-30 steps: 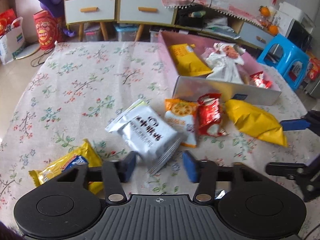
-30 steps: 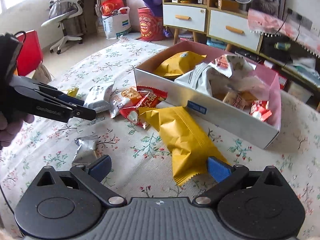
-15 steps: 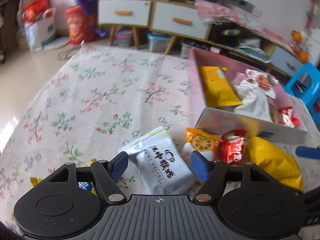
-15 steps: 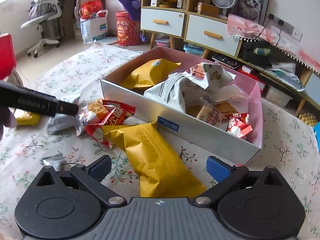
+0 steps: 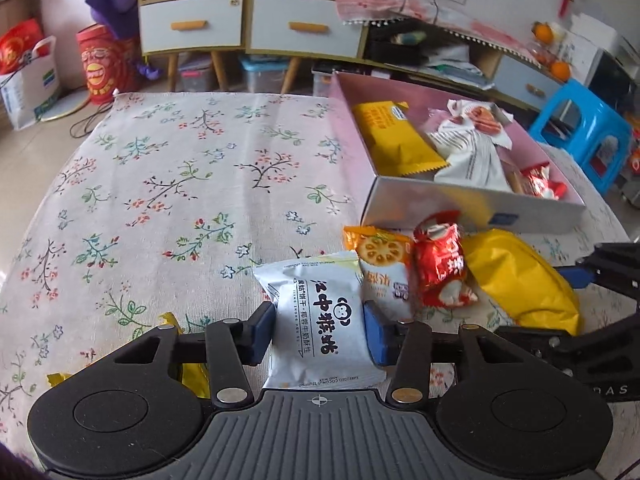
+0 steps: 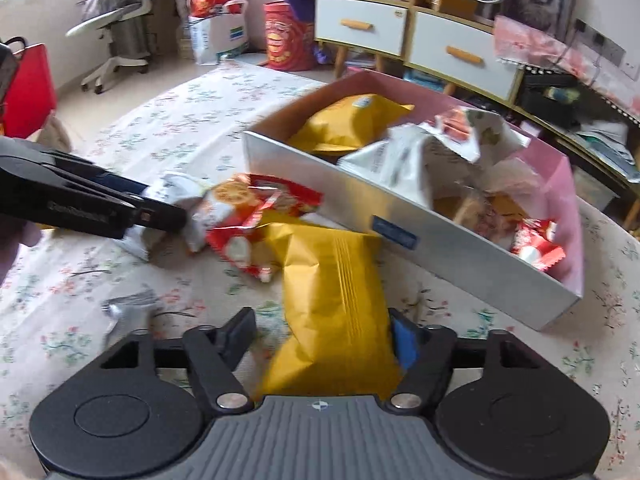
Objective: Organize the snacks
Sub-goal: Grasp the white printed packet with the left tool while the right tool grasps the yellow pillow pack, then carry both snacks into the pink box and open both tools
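Note:
A white biscuit packet (image 5: 320, 320) lies on the flowered tablecloth (image 5: 180, 184), and my left gripper (image 5: 320, 334) is closing on it, both blue pads against its sides. A long yellow snack bag (image 6: 336, 300) lies between the closing jaws of my right gripper (image 6: 322, 334). Its right pad touches the bag; its left finger (image 6: 240, 332) stands a little apart. The pink-lined box (image 5: 460, 204) behind holds several snacks. In the right wrist view the left gripper (image 6: 160, 206) shows at the left, on the white packet (image 6: 176, 188).
An orange-and-white cracker packet (image 5: 380, 264) and a red packet (image 5: 440, 268) lie between the two held packets, in front of the box. A yellow packet (image 5: 192, 368) sits under the left gripper's body. A small silver wrapper (image 6: 128, 312) lies near left. A blue stool (image 5: 580, 132) stands beyond the table.
Both pairs of jaws have narrowed. The left pads have come in against the white packet. The right jaws, wide apart before, now flank the yellow bag closely.

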